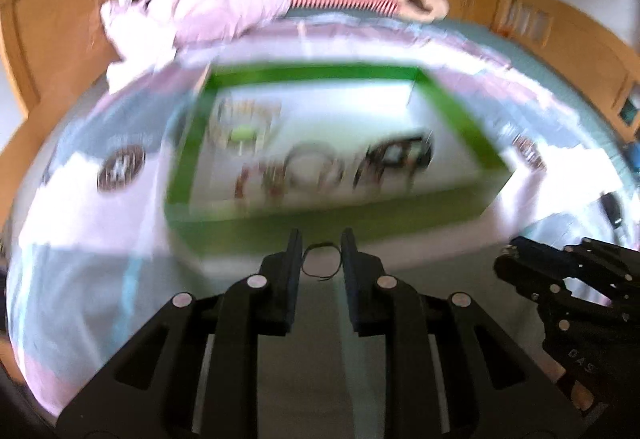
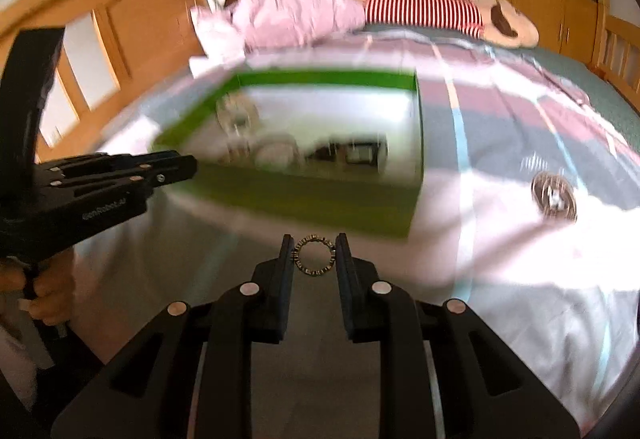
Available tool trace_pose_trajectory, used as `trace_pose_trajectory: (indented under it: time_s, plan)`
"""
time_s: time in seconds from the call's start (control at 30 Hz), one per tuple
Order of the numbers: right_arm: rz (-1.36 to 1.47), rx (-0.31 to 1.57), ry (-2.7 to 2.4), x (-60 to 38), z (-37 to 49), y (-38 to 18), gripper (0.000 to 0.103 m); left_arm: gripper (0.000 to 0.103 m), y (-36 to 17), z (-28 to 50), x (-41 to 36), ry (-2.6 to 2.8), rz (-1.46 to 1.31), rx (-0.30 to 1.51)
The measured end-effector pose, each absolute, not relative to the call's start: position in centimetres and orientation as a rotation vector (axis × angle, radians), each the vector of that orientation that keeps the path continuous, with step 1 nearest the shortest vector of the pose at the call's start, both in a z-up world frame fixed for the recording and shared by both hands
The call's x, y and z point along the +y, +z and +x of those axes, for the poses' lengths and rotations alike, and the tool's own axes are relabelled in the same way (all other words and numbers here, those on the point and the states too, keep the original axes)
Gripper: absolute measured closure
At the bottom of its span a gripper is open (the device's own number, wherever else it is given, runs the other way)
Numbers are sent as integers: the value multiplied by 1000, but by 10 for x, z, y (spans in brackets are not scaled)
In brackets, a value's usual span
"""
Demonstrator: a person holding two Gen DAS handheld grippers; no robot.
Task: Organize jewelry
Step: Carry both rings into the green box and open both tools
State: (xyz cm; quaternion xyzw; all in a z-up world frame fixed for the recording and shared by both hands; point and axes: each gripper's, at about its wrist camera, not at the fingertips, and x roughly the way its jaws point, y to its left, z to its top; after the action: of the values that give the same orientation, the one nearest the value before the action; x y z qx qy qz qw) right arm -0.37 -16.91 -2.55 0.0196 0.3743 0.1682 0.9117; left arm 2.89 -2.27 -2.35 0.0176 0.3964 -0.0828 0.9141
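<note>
Left wrist view: left gripper pinches thin black loop; right wrist view alone shows right gripper clamping beaded bracelet, green box beyond

The right gripper pinches a beaded ring between its fingers above the bed, near a green tray, with the left gripper at left.

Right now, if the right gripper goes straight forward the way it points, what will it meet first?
Probably the near wall of the green box, straight ahead of the right gripper, which holds a beaded ring. Blur leaves depth unclear.
</note>
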Motion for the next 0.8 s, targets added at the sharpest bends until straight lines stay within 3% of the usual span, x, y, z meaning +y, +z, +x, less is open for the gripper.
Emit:
trace_pose_trajectory:
  time_s: [0.23,0.47,0.77,0.8]
  plan:
    - [71,728,280,-165,70,28,82,83,30,90,-23,-172,105,716]
    - [7,832,212,-141,145,-10,82,83,-9,145,-5,-133,11,838]
    - [22,903,194,-137,165,-41,82,83,-24,163,0,-89,27,870]
    - [29,903,192,-138,164,-41,76,83,-25,162,-1,-87,30,871]
